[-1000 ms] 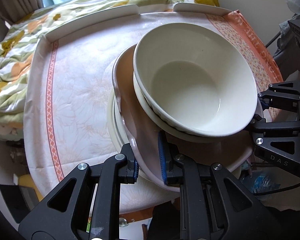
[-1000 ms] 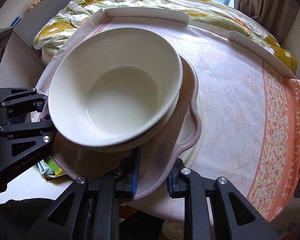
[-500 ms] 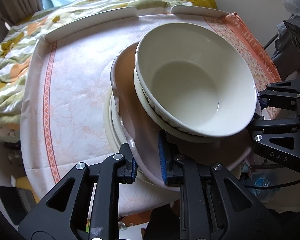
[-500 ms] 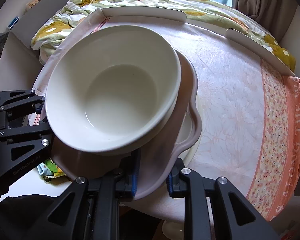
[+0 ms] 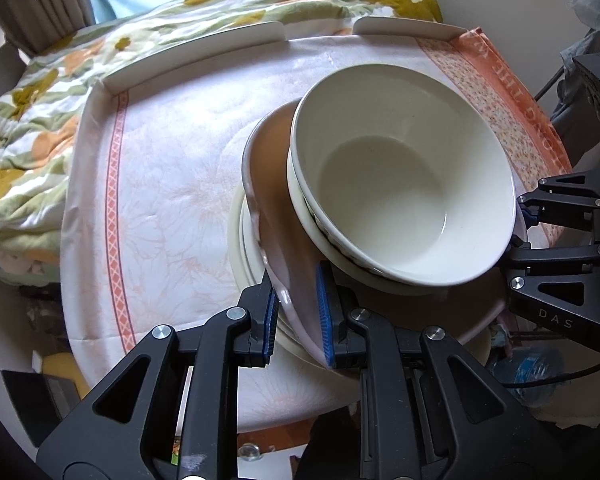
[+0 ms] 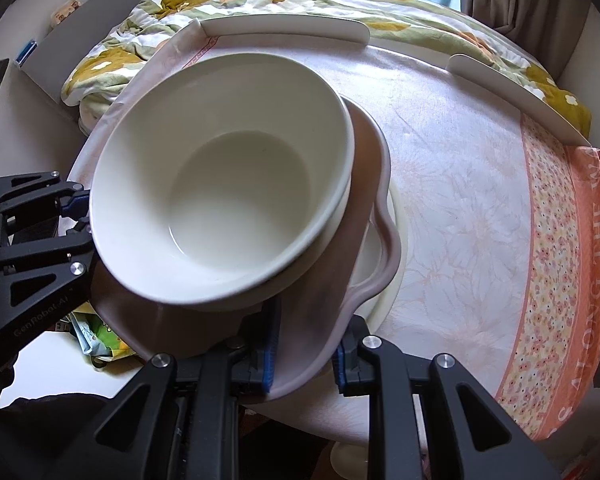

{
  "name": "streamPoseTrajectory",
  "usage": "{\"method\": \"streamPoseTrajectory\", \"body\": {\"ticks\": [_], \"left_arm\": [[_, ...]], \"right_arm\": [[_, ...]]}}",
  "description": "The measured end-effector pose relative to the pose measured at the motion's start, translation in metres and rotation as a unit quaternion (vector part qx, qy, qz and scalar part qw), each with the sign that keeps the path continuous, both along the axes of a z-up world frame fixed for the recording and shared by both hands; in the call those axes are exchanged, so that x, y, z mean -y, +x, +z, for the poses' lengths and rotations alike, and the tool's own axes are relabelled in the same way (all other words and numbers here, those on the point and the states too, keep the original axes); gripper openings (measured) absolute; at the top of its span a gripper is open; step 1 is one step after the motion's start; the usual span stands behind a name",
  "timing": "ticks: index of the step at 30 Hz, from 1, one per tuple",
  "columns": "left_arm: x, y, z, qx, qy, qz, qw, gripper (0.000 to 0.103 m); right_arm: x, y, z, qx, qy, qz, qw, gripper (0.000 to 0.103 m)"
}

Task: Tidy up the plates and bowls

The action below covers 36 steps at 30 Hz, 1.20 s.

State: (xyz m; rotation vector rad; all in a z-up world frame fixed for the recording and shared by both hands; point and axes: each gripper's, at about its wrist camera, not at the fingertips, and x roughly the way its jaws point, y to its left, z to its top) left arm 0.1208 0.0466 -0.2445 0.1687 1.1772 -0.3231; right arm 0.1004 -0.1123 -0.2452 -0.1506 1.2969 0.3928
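Note:
A wavy-rimmed mauve plate (image 5: 276,224) (image 6: 364,256) carries stacked cream bowls, the top bowl (image 5: 400,168) (image 6: 228,176) large and empty. My left gripper (image 5: 296,312) is shut on the plate's near rim. My right gripper (image 6: 304,344) is shut on the opposite rim, and shows at the right of the left wrist view (image 5: 528,232). The plate hangs tilted just above a cream plate (image 5: 240,248) (image 6: 396,248) lying on the table.
A round table under a white floral cloth (image 5: 172,184) with an orange border (image 6: 560,240) has low white rim guards (image 5: 196,52) at its far edge. A flowered quilt (image 5: 28,120) lies behind. Packets (image 6: 96,328) lie below the table edge.
Both grippers have carried the plate with the bowls a little toward the near edge of the table; the stack stays tilted and the grips are unchanged.

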Motion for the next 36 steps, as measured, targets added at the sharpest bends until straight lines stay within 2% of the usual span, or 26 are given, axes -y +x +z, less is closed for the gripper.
{"method": "streamPoseTrajectory", "body": {"ticks": [6, 18, 23, 26, 28, 30, 31, 32, 33, 34, 35, 36], "left_arm": [[-0.002, -0.001, 0.008, 0.001, 0.003, 0.001, 1.0000, 0.015], [-0.011, -0.011, 0.037, 0.022, -0.008, 0.007, 0.9997, 0.015], [-0.018, -0.024, 0.068, 0.052, -0.021, 0.017, 0.9983, 0.015], [-0.022, -0.040, 0.102, 0.093, -0.036, 0.030, 0.9946, 0.015], [-0.024, -0.054, 0.132, 0.129, -0.047, 0.039, 0.9897, 0.015], [-0.022, -0.069, 0.161, 0.170, -0.054, 0.049, 0.9828, 0.015], [-0.021, -0.076, 0.175, 0.188, -0.057, 0.053, 0.9792, 0.020], [-0.021, -0.082, 0.187, 0.204, -0.061, 0.057, 0.9754, 0.033], [-0.020, -0.088, 0.199, 0.221, -0.064, 0.062, 0.9712, 0.048], [-0.019, -0.096, 0.210, 0.243, -0.064, 0.070, 0.9655, 0.091], [-0.019, -0.104, 0.221, 0.270, -0.064, 0.079, 0.9574, 0.103], [-0.019, -0.114, 0.230, 0.297, -0.068, 0.084, 0.9486, 0.103]], "right_arm": [[0.003, 0.002, 0.006, -0.002, -0.006, -0.017, 1.000, 0.021], [0.026, -0.008, 0.038, 0.019, 0.025, -0.068, 0.997, 0.028], [0.037, -0.023, 0.063, 0.053, 0.036, -0.089, 0.994, 0.028], [0.042, -0.037, 0.090, 0.091, 0.053, -0.096, 0.990, 0.029], [0.044, -0.046, 0.112, 0.116, 0.067, -0.100, 0.986, 0.040], [0.047, -0.055, 0.137, 0.146, 0.079, -0.105, 0.981, 0.065], [0.049, -0.060, 0.149, 0.160, 0.084, -0.109, 0.977, 0.074], [0.052, -0.064, 0.163, 0.176, 0.090, -0.113, 0.974, 0.089], [0.053, -0.068, 0.175, 0.194, 0.093, -0.119, 0.969, 0.095], [0.056, -0.073, 0.187, 0.213, 0.092, -0.126, 0.965, 0.096], [0.058, -0.077, 0.200, 0.231, 0.088, -0.132, 0.960, 0.096], [0.060, -0.081, 0.210, 0.244, 0.084, -0.137, 0.956, 0.097]]}}
